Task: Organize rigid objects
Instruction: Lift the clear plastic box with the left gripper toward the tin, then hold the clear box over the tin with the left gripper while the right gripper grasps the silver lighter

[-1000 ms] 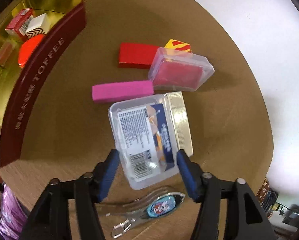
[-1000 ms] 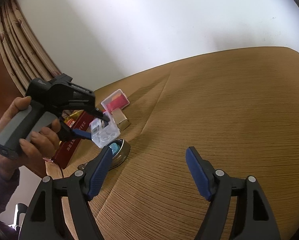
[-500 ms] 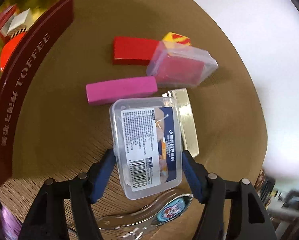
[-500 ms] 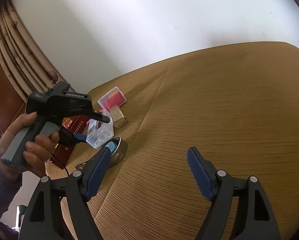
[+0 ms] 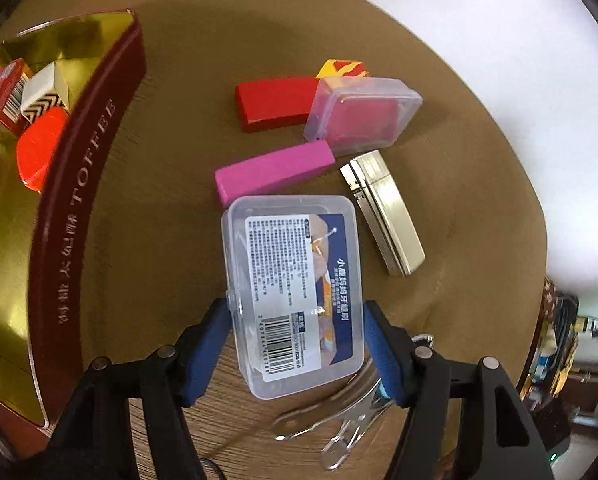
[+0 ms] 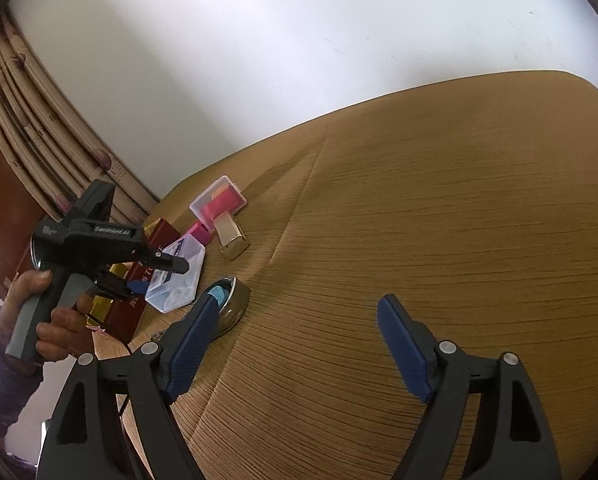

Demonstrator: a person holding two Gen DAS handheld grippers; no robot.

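Observation:
My left gripper [image 5: 295, 350] is shut on a clear plastic box with a printed label [image 5: 293, 292] and holds it above the table. The box also shows in the right wrist view [image 6: 177, 276]. Beyond it lie a pink block [image 5: 273, 172], a red block [image 5: 275, 102], a clear box with red contents [image 5: 363, 114], a yellow-red block [image 5: 341, 69] and a gold metal case [image 5: 383, 212]. A red toffee tin [image 5: 79, 200] stands at the left with several items inside. My right gripper [image 6: 295, 344] is open and empty over bare table.
A metal clip with a blue picture [image 5: 339, 416] lies under the held box; it also shows in the right wrist view [image 6: 229, 300]. The round wooden table [image 6: 439, 240] ends near a white wall. Curtains [image 6: 39, 120] hang at the left.
My left gripper has lifted the labelled box and pulled it back from the other items, uncovering the gold case. The right gripper has barely moved.

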